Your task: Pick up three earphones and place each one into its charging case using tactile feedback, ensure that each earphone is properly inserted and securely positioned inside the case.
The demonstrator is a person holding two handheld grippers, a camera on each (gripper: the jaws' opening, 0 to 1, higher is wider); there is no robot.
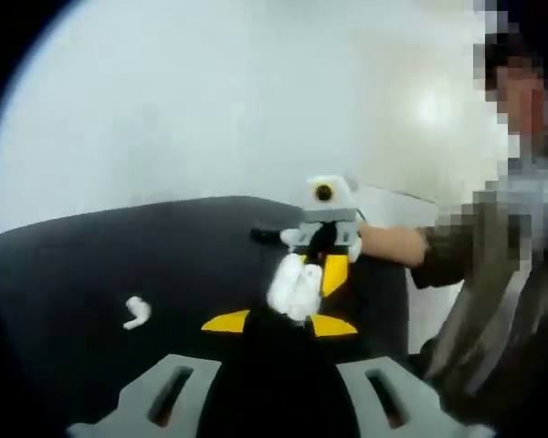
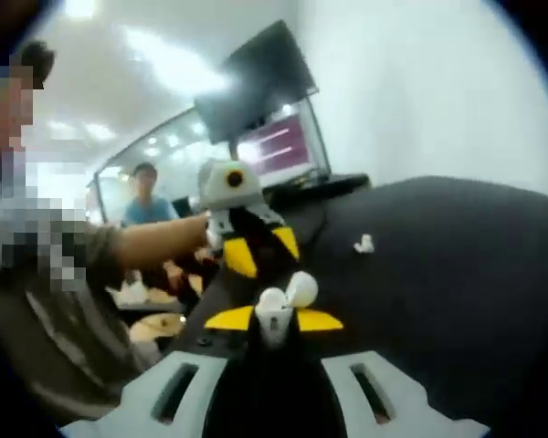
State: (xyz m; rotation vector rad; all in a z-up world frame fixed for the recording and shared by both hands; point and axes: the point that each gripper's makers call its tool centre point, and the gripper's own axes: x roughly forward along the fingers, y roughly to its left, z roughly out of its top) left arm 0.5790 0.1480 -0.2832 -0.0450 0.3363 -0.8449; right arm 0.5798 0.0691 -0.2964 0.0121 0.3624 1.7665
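One loose earphone on black table, white wall behind; fingers' grip unclear.

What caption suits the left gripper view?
Two grippers meet around a white charging case above a dark table; one earphone lies loose.

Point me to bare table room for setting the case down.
Free: the black table left of and behind the loose earphone; also the dark stretch right of that earphone in the right gripper view. Crowded: the centre, where both grippers meet around the white charging case.
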